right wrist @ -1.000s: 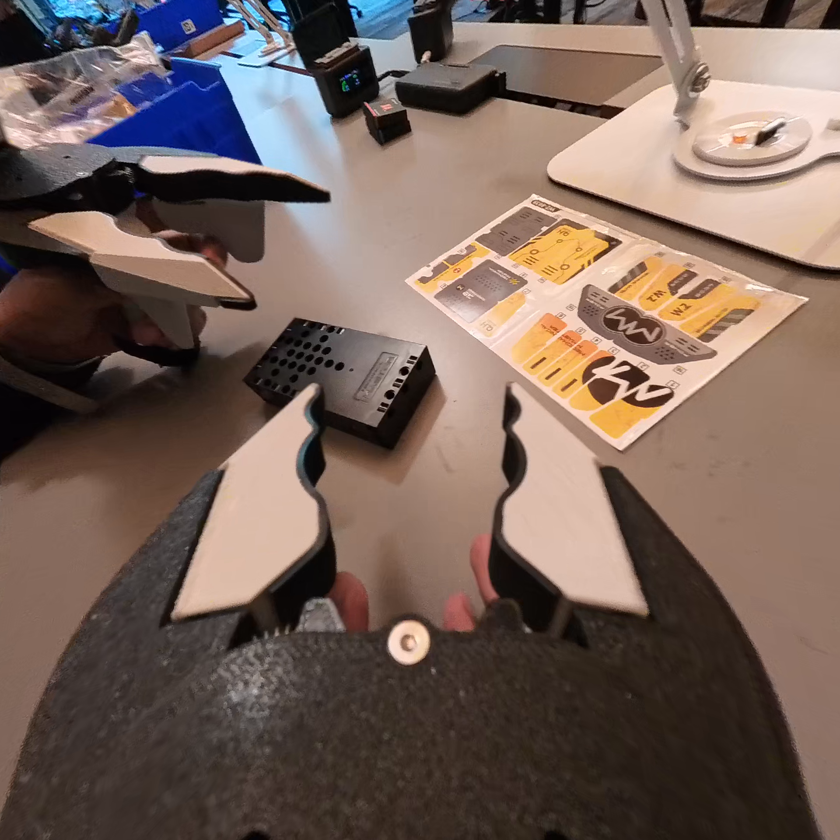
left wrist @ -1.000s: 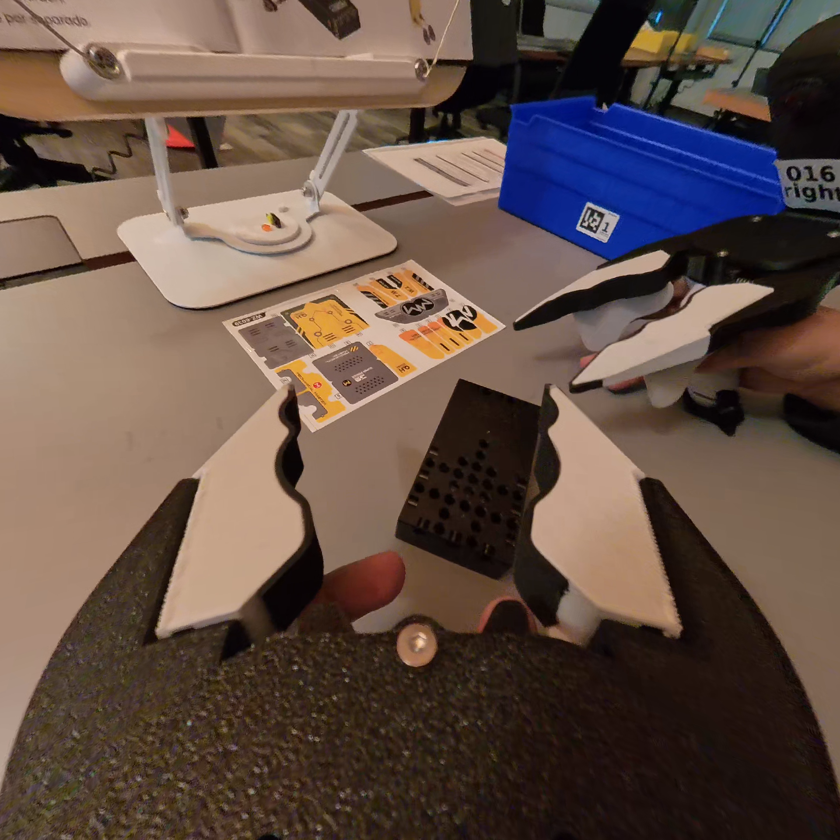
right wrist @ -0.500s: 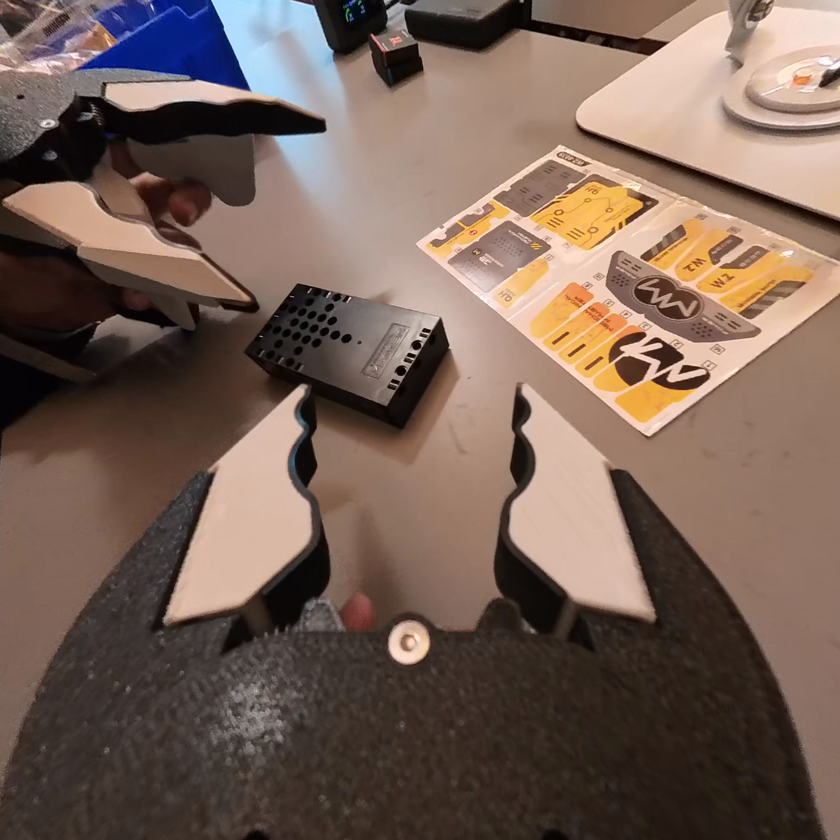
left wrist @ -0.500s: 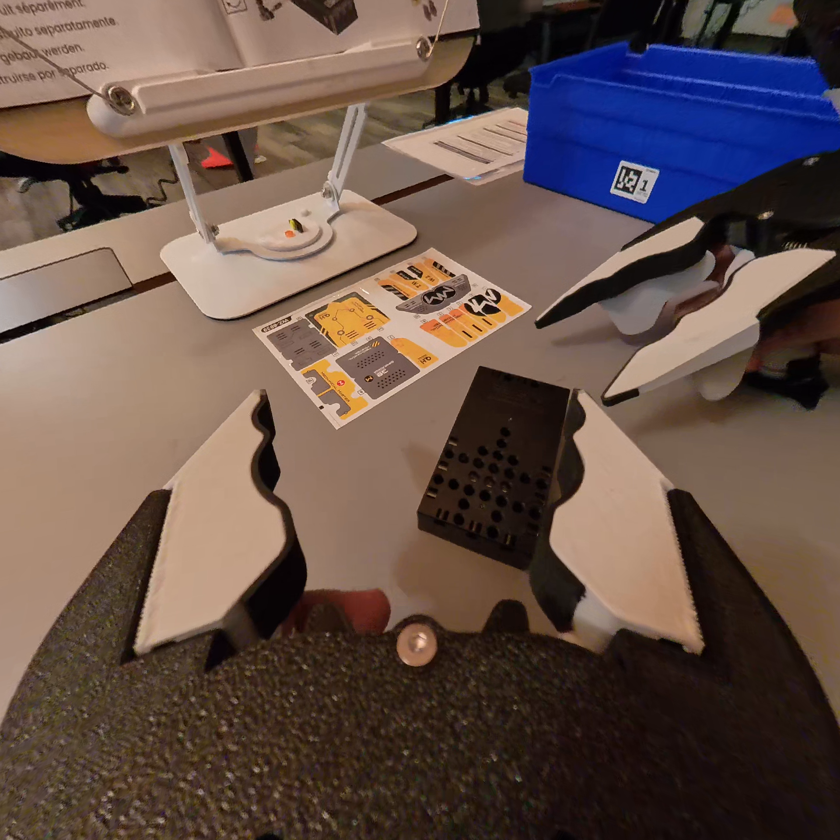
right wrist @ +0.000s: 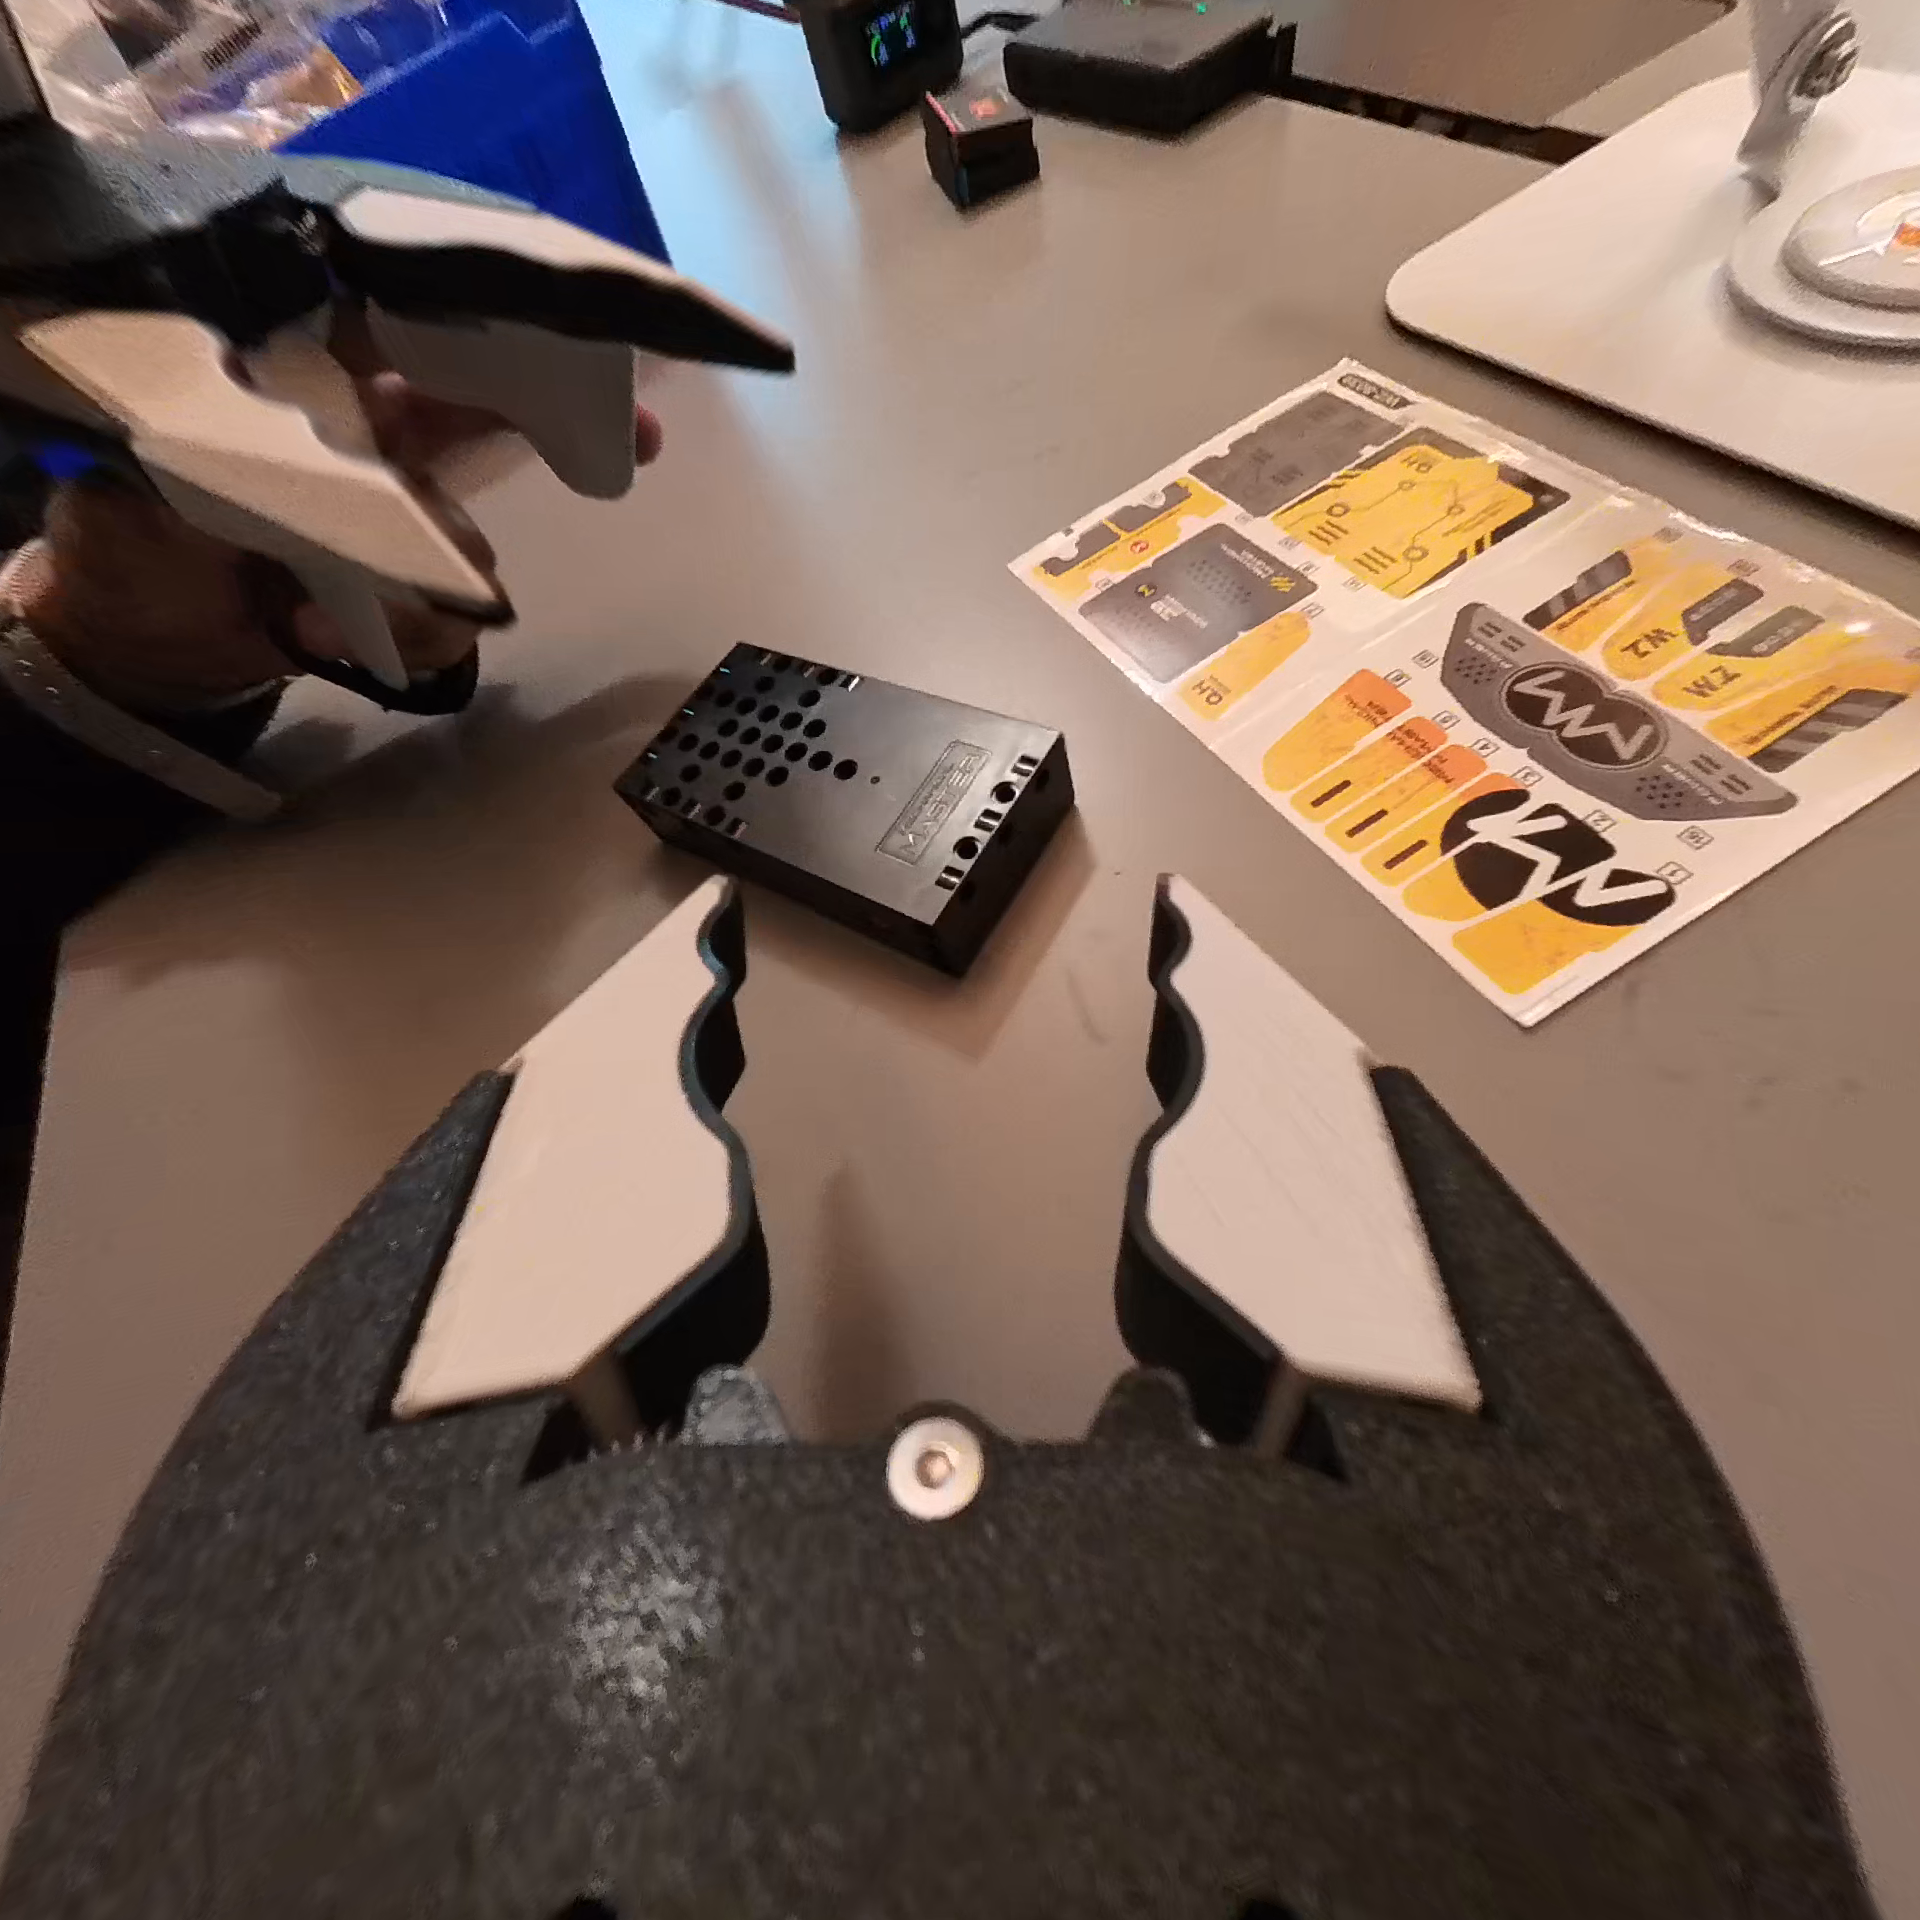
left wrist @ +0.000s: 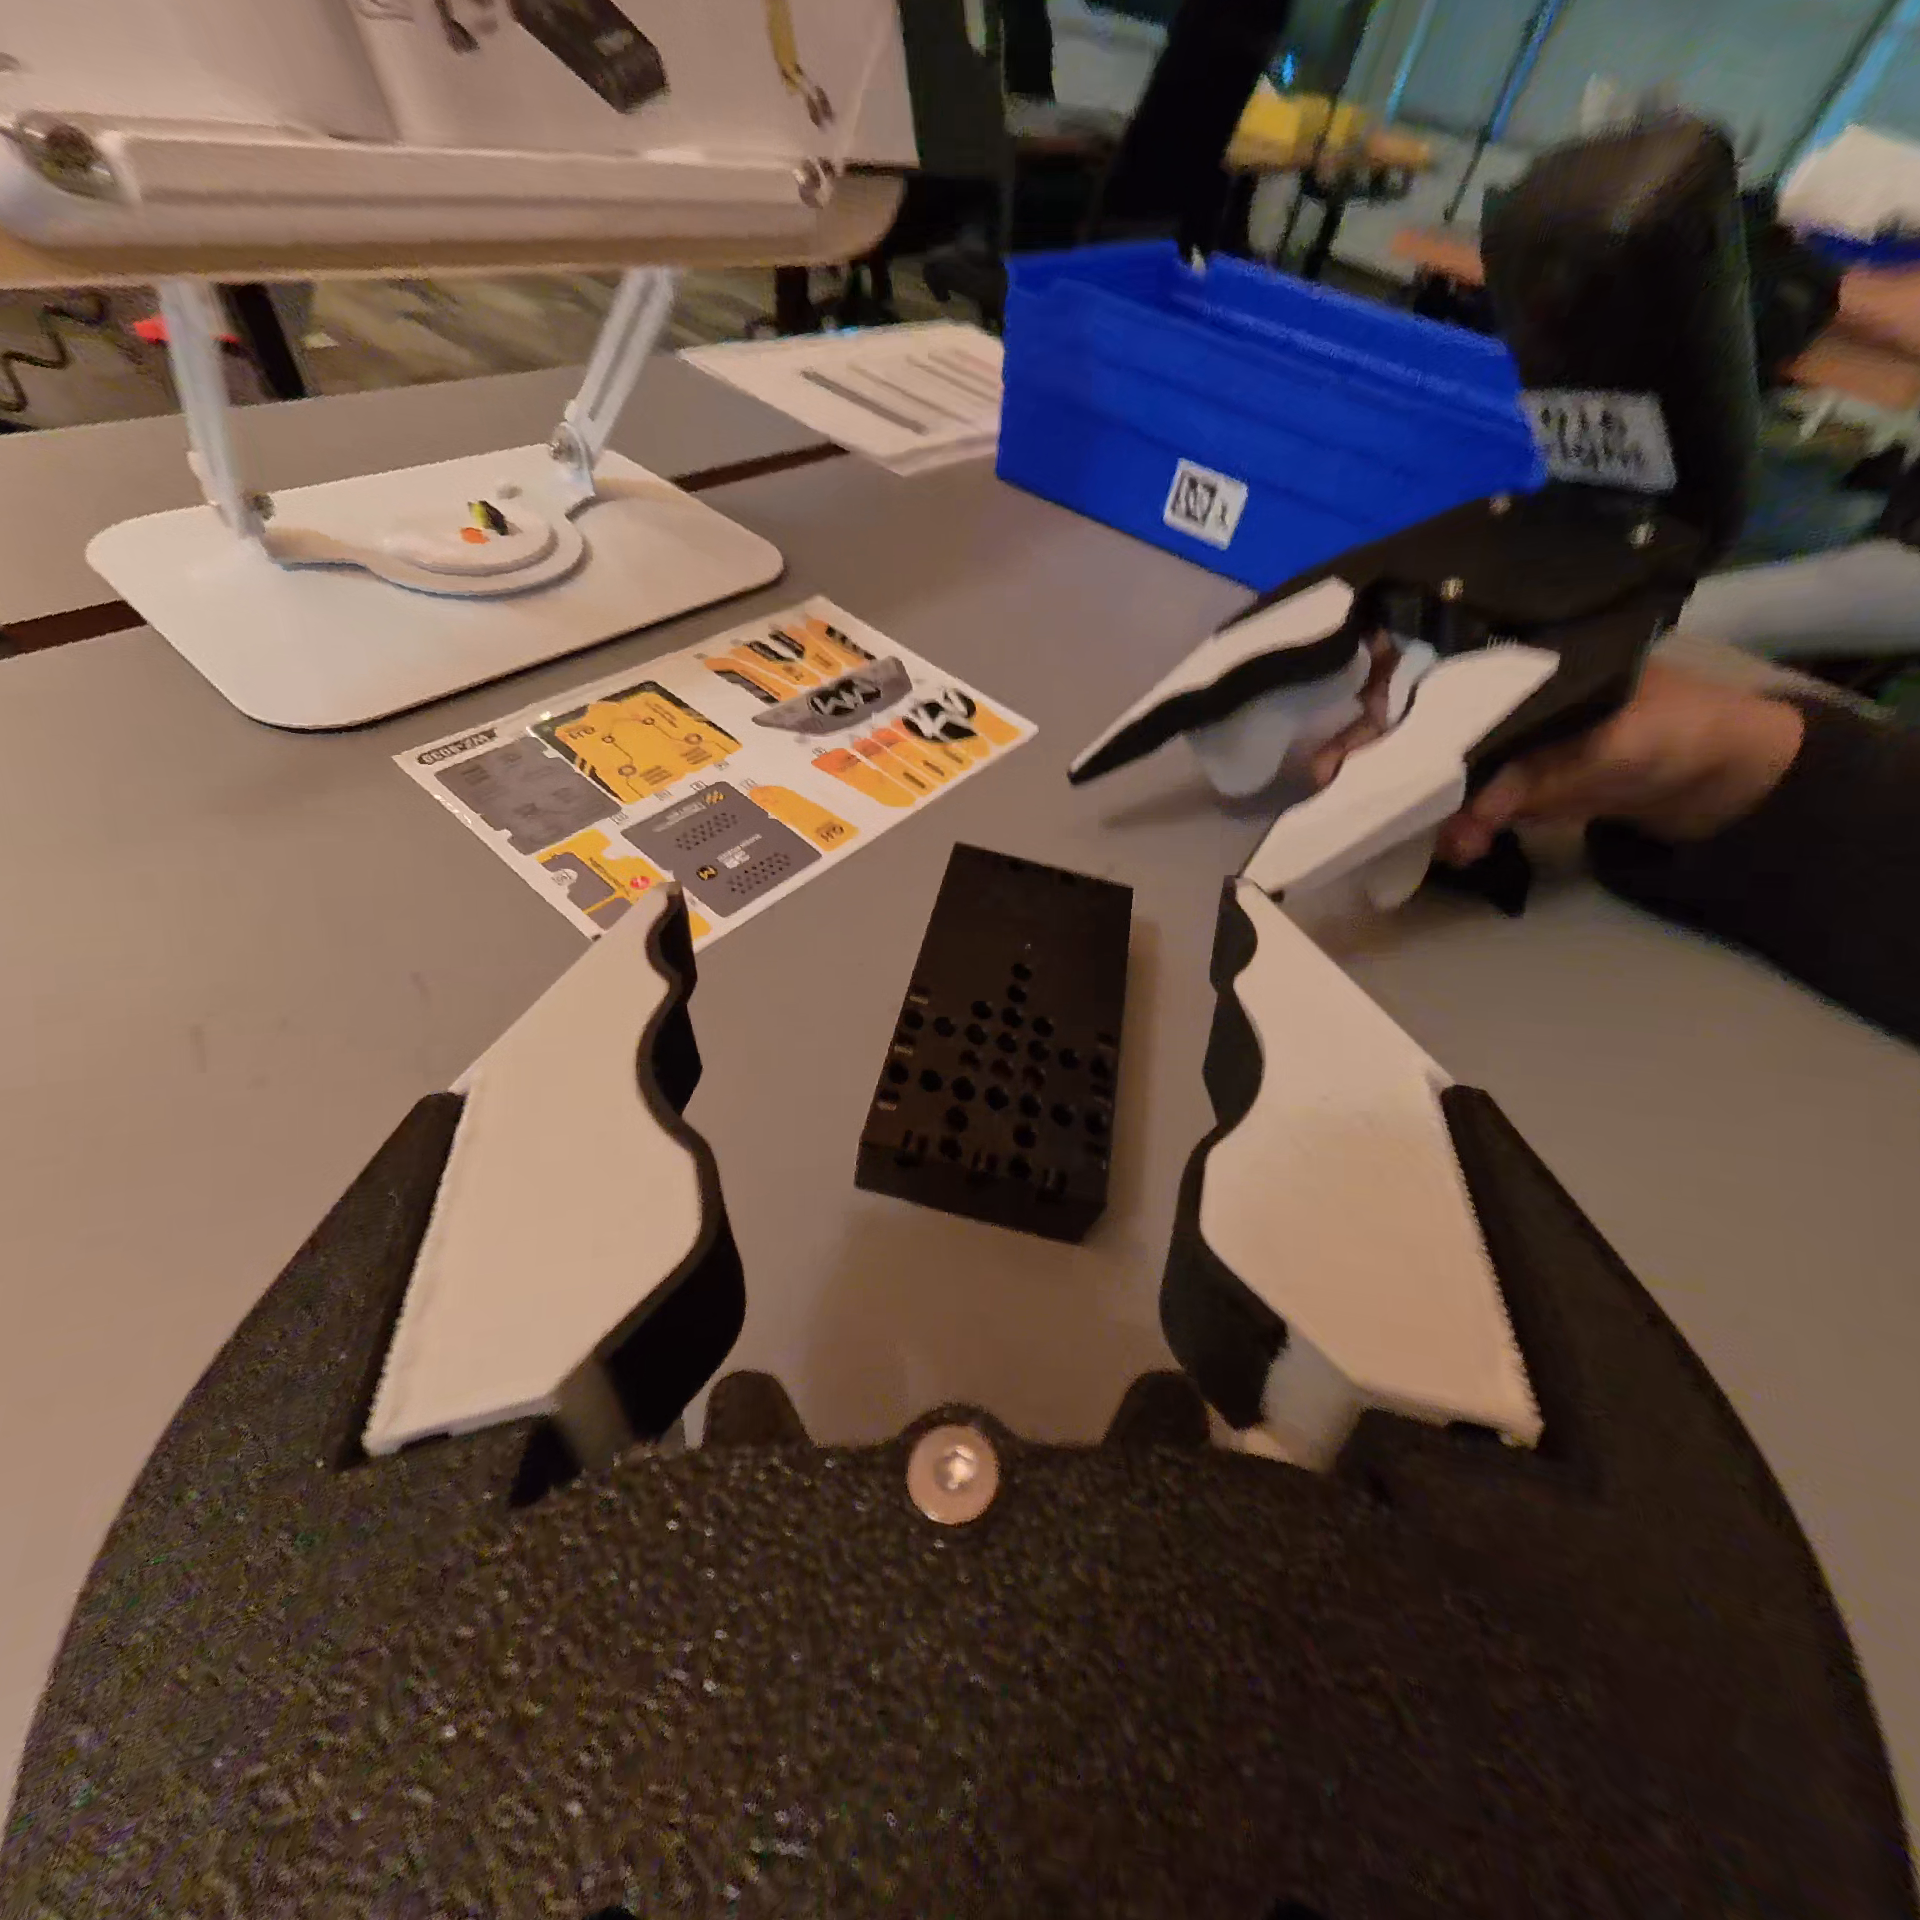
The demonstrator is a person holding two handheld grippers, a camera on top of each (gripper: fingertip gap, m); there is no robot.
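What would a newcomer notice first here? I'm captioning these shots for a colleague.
A black box dotted with holes lies flat on the grey table, framed between the open fingers of the left gripper, untouched. Just beyond it lies a bright yellow sticker sheet, with a blue bin farther back. The right gripper, also open, points at the box from the other side.

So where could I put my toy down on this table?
Bare grey table lies left of the sticker sheet, in front of the white stand base. More lies right of the black block, below the sheet. Around the block, both grippers crowd in.
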